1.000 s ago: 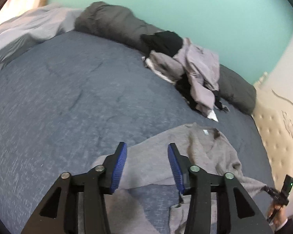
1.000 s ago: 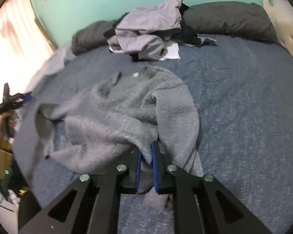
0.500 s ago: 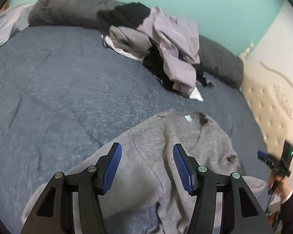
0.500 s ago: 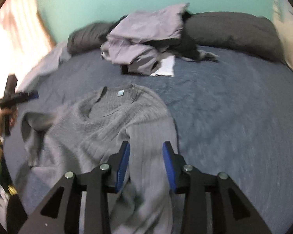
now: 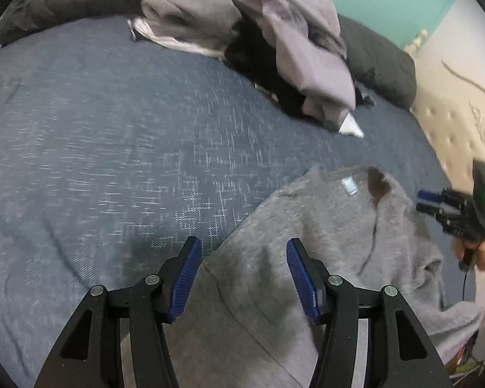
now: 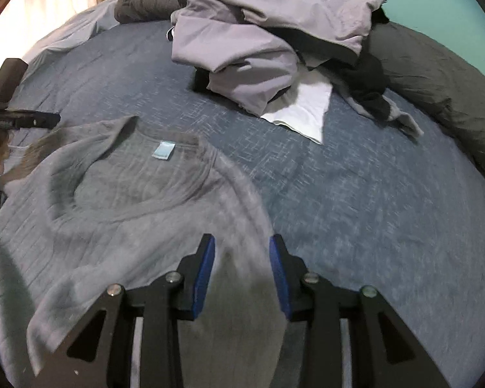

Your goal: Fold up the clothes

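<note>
Sweater (image 6: 119,213) is spread on the bed (image 6: 371,213), collar toward the far side, tag up. The right gripper (image 6: 242,270) is held spread over the sweater's right shoulder, nothing pinched. The left gripper (image 5: 241,273) is spread too, over the sweater's (image 5: 323,236) left edge. A clothes pile (image 6: 268,42) is seen far off by the pillows (image 6: 436,77).

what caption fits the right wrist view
Open right gripper over a grey sweater spread on the blue bedspread.

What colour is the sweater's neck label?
Light blue label on the grey sweater, clearest in right wrist view.
</note>
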A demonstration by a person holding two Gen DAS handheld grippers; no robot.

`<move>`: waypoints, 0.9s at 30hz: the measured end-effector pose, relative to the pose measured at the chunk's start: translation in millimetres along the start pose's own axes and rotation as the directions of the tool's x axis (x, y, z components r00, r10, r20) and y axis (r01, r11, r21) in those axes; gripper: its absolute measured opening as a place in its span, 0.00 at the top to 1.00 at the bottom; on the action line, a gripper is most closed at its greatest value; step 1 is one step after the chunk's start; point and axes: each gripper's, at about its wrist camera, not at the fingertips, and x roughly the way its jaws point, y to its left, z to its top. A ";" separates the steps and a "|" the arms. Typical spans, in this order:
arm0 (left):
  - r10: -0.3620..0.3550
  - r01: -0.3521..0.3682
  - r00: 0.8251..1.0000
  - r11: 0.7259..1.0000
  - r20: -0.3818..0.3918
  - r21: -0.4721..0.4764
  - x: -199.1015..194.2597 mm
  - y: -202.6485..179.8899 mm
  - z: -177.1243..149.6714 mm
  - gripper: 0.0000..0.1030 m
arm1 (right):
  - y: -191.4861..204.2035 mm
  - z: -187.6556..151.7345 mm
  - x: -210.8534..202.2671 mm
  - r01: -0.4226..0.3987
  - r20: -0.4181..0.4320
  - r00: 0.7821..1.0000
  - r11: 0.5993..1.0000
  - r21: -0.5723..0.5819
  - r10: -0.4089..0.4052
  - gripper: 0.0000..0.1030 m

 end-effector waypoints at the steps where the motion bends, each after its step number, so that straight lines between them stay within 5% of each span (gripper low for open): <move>1: -0.001 0.001 1.000 1.000 -0.008 0.005 5.9 0.6 -0.3 0.43 | 0.5 3.4 8.2 -0.001 -0.006 1.000 1.000 -0.011 0.001 0.66; 5: 0.002 -0.001 1.000 0.999 -0.024 0.052 18.8 -0.6 -6.9 0.53 | 6.2 12.8 37.4 0.014 -0.046 0.999 0.998 -0.057 -0.016 0.66; 7: 0.013 -0.011 0.999 0.997 -0.030 0.076 22.7 -3.0 -10.9 0.82 | 9.6 14.2 48.2 0.011 -0.060 0.998 0.997 -0.078 -0.016 0.66; 9: 0.023 -0.020 0.999 0.995 -0.027 0.100 23.8 -5.7 -13.5 0.90 | 10.7 14.3 46.1 0.027 -0.046 0.998 0.996 -0.082 -0.031 0.85; 12: 0.040 -0.039 0.999 0.991 -0.004 0.131 18.8 -12.0 -12.9 0.93 | 11.6 13.9 38.7 0.059 -0.016 0.998 0.995 -0.082 -0.060 0.94; 27: 0.127 -0.149 0.979 0.979 0.161 0.138 -35.0 -45.9 69.3 0.94 | -22.0 47.5 -14.8 0.233 0.113 0.966 0.972 0.015 -0.233 0.96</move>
